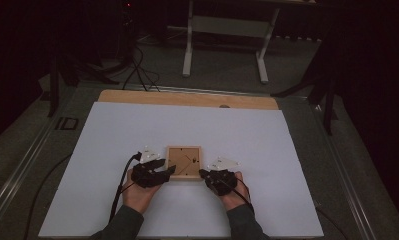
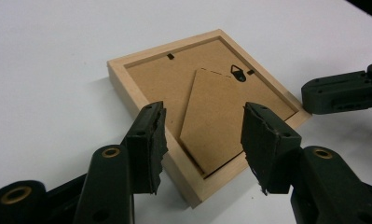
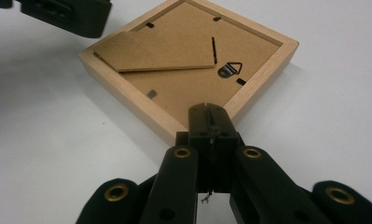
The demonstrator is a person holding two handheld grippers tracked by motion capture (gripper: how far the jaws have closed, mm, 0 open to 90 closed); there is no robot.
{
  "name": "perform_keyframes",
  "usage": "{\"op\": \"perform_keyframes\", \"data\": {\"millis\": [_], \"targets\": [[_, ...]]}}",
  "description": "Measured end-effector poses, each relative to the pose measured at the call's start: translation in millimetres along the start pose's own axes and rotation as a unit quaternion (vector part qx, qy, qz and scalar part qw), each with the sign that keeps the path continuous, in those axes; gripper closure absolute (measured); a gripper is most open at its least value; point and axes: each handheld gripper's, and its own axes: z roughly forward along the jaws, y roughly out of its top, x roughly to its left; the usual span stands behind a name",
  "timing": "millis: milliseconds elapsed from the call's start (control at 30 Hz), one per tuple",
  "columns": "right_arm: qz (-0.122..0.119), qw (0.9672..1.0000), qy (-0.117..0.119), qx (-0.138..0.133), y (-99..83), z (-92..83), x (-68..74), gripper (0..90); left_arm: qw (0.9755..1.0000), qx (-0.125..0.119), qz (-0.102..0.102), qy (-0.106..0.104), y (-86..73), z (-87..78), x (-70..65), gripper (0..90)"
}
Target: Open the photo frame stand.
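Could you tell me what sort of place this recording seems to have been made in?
Probably a lab or studio set up for recording: a white-topped table in a dark room, cables across the floor, a white desk frame behind. On the table lies a wooden picture frame, face down.

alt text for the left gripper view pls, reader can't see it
A wooden picture frame lies back-side up on a white table, its cardboard stand flap and metal hanger showing. The left hand-held gripper has its black jaws open over the frame's near corner. The right hand-held gripper comes in at the frame's right corner.
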Motion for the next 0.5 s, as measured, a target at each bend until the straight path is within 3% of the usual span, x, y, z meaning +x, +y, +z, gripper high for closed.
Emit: {"op": "perform_keyframes", "data": {"millis": [267, 500], "targets": [[0.002, 1.0, 0.004, -0.002, 0.2, 1.0, -0.5, 89.8, 0.9995, 0.026, 0.014, -0.01, 3.2, 13.1, -3.7, 52.9], [0.004, 1.0, 0.005, -0.003, 0.3, 1.3, -0.7, 89.7, 0.9982, 0.042, 0.043, -0.002, 9.0, 20.5, -9.7, 52.0]]}}
